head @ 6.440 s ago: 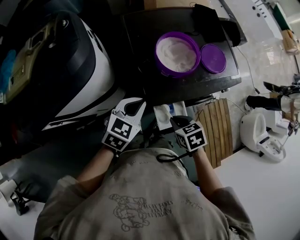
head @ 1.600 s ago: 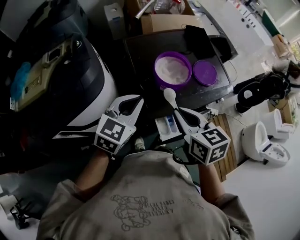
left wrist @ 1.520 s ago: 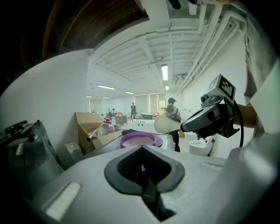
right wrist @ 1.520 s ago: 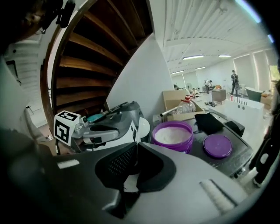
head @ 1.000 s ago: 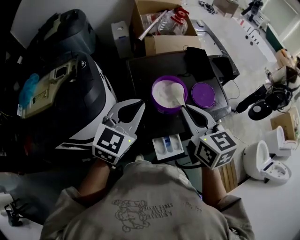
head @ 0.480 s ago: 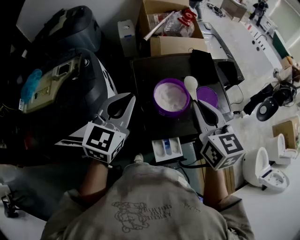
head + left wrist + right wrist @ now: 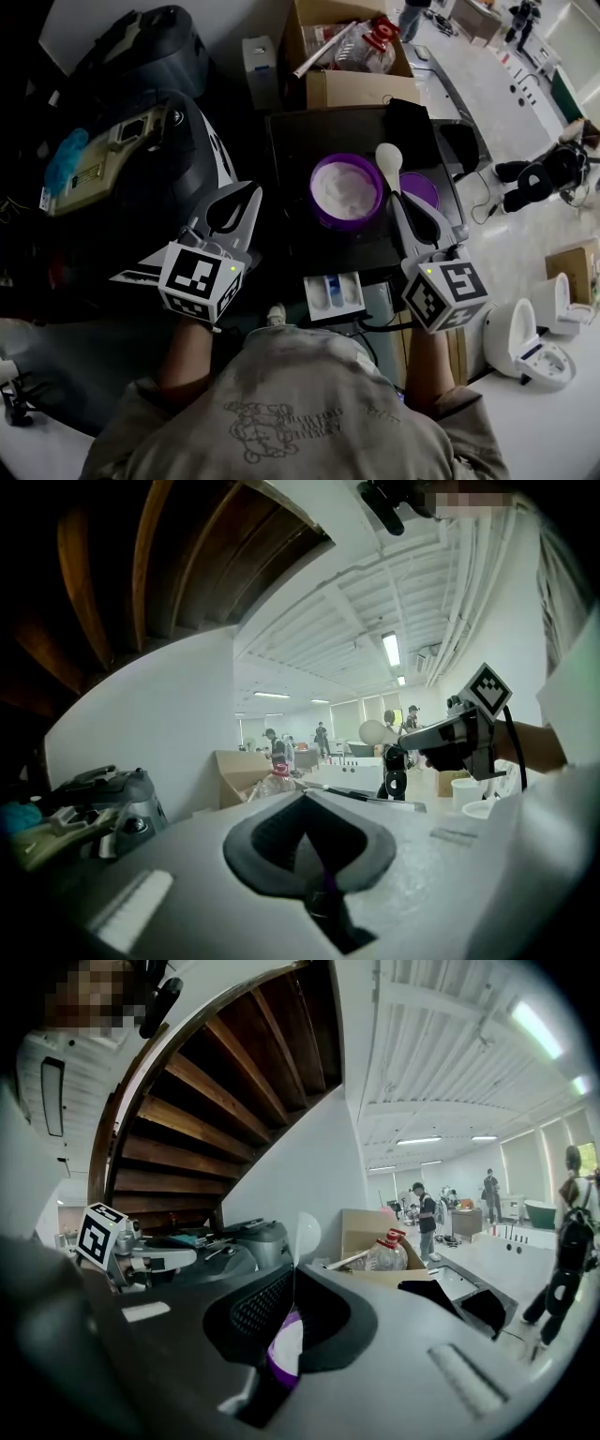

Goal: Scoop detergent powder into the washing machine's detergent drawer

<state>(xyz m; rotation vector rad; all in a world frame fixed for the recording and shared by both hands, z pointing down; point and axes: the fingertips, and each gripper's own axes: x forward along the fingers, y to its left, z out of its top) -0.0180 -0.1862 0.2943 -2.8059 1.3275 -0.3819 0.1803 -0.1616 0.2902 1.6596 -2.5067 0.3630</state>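
A purple tub (image 7: 346, 192) of white powder stands on a dark top (image 7: 300, 141), with its purple lid (image 7: 421, 189) lying beside it on the right. My right gripper (image 7: 398, 195) is shut on the handle of a white spoon (image 7: 389, 157), whose bowl hangs above the tub's right rim. I cannot tell whether it carries powder. In the right gripper view the spoon (image 7: 305, 1232) rises from the shut jaws and the tub (image 7: 284, 1352) shows below. My left gripper (image 7: 246, 192) hovers left of the tub, shut and empty. The white detergent drawer (image 7: 334, 292) stands pulled out below the top's front edge.
A cardboard box (image 7: 347, 56) with a plastic bottle sits behind the dark top. A bulky black-and-white machine (image 7: 141, 178) fills the left. White floor appliances (image 7: 530, 333) stand at the right. Black items (image 7: 412, 117) lie at the top's back right.
My right gripper has lifted the spoon out of the tub's powder and carried it up and to the right. My left gripper has drifted a little left.
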